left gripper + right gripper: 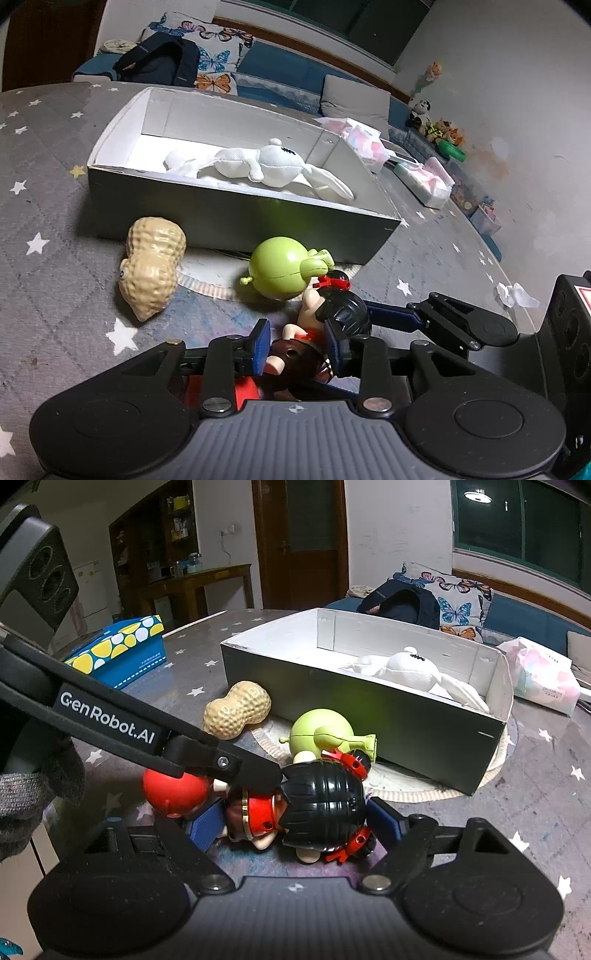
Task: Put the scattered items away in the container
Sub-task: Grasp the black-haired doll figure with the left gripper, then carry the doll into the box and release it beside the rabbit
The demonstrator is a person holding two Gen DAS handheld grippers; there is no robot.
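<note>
A doll with black hair, red bows and a red outfit (317, 805) lies on the grey star-patterned table. My left gripper (297, 345) is closed around the doll's body (295, 350). My right gripper (295, 823) straddles the doll's head and torso with its blue pads on either side; its finger also shows in the left wrist view (436, 314). A green round toy (282, 267) and a peanut-shaped toy (151, 266) lie just in front of the grey box (236, 214). A white plush rabbit (266, 166) lies inside the box.
A blue box with yellow and white dots (118, 650) stands at the left. Tissue packs (543, 679) lie right of the grey box. A round woven mat (406, 786) lies under the box. Crumpled paper (515, 295) sits near the table's right edge.
</note>
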